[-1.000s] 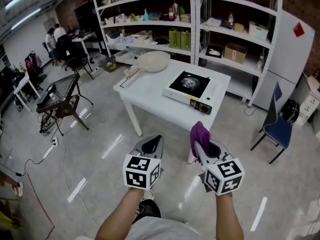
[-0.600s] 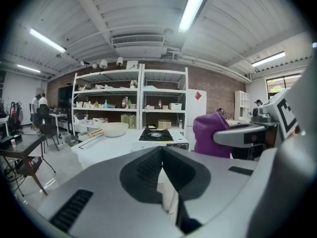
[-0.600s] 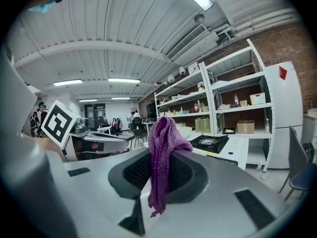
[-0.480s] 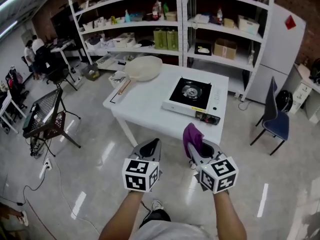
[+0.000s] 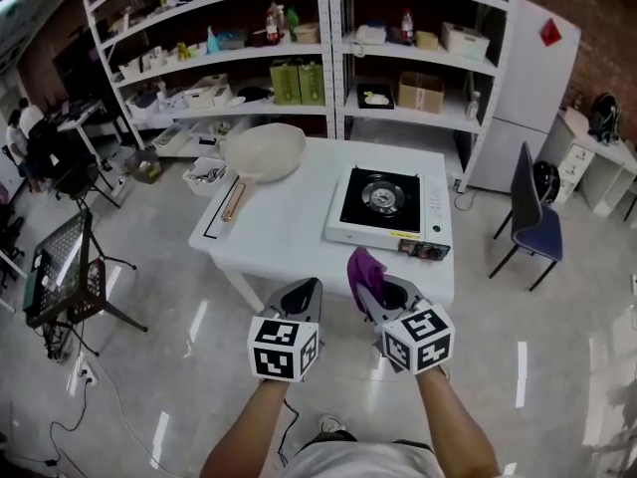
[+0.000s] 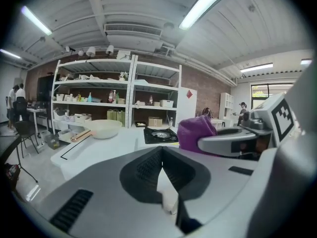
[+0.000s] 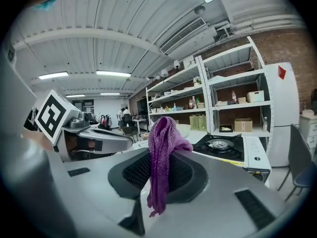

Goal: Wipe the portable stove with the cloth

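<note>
A white portable stove (image 5: 389, 207) with a black top and a round burner sits on the right part of the white table (image 5: 289, 227). It also shows in the left gripper view as the stove (image 6: 159, 135) and in the right gripper view as the stove (image 7: 225, 148). My right gripper (image 5: 370, 285) is shut on a purple cloth (image 5: 364, 269), held over the table's near edge, short of the stove. The cloth (image 7: 162, 157) hangs out between the jaws. My left gripper (image 5: 305, 289) is shut with nothing in it, beside the right one.
A cream frying pan (image 5: 261, 154) with a wooden handle lies at the table's far left. White shelving (image 5: 299, 58) stands behind the table, a blue chair (image 5: 528, 212) to the right, a black folding stand (image 5: 65, 272) on the floor at left. People sit at desks far left.
The view has closed in on the table: table and stove are larger and nearer. Both grippers, the right one holding the cloth, have reached the table's near edge.
</note>
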Demonstrator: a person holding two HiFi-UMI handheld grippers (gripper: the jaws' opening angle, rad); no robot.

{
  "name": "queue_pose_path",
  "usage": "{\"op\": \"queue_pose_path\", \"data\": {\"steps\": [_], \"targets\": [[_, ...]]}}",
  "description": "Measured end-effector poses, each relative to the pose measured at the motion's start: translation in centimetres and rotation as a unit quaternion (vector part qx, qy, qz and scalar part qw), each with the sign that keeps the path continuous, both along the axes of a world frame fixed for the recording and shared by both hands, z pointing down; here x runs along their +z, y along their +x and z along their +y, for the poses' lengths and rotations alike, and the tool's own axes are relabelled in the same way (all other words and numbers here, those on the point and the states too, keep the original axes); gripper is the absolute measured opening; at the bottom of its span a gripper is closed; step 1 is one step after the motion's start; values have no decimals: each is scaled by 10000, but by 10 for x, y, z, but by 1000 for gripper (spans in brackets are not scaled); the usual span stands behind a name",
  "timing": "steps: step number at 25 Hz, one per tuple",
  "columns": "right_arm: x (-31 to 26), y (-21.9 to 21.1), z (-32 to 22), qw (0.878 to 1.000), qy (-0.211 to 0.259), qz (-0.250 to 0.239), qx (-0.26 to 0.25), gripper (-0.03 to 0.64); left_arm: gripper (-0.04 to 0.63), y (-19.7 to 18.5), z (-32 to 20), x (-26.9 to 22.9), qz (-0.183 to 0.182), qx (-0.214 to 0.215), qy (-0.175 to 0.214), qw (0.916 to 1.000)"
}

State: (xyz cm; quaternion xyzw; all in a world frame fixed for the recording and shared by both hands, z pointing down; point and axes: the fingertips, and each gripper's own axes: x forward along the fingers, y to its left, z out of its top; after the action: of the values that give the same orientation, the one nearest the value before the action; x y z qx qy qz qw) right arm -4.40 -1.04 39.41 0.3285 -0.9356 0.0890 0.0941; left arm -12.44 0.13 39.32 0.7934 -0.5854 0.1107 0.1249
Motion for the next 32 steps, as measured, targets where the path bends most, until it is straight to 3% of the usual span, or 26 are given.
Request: {"op": "queue_pose_path", "data": {"steps": [13,32], "targets": [[53,-69,-72,9995,163,265,11,64,5,-45,-43,25,11,163,-150,9998],[119,-94,-150,9972,325,671,-16,63,5,-57,-101,49,-260,-156,-195,9993]]}}
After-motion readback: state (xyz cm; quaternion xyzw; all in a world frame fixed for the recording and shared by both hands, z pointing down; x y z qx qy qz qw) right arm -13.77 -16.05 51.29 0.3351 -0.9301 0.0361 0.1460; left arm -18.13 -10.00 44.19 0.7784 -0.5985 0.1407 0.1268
